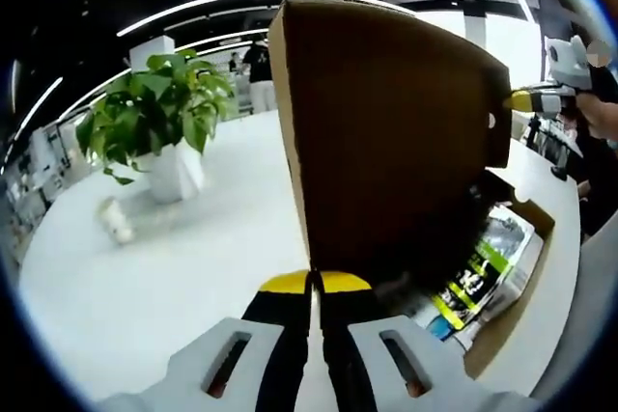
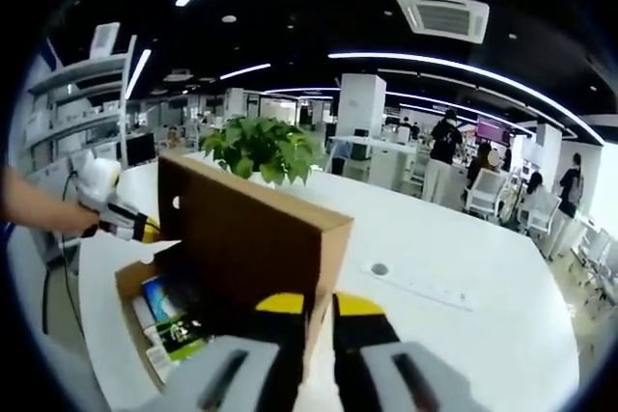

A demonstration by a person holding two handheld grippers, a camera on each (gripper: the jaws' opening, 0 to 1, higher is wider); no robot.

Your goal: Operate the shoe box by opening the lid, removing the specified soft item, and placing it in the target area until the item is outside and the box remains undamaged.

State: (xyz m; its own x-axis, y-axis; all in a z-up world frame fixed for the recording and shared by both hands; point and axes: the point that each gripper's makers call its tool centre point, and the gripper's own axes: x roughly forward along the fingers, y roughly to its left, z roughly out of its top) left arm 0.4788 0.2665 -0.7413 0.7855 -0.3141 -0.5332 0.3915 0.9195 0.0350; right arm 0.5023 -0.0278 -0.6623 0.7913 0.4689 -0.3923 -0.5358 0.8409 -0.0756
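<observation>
Two tongs, left tongs [image 1: 314, 287] and right tongs [image 2: 321, 308], pinching upright brown cardboard lid [image 1: 386, 132]

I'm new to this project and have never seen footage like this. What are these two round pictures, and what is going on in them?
No robot here: a person holds a two-jaw gripper in each hand, and a fisheye camera rides on each one, looking forward along its jaws.

The left gripper view shows the left gripper, its yellow-tipped jaws closed on the edge of the raised brown cardboard lid of a shoe box. The right gripper view shows the right gripper, its jaws astride the lid's other edge, pinching it. Each gripper also appears far off in the other's picture.

So both grippers hold the lid open and upright. Inside the box lies something with green and black printing; I cannot tell what it is.

The box sits on a white table, which also carries a potted plant. Behind is an open office.
</observation>
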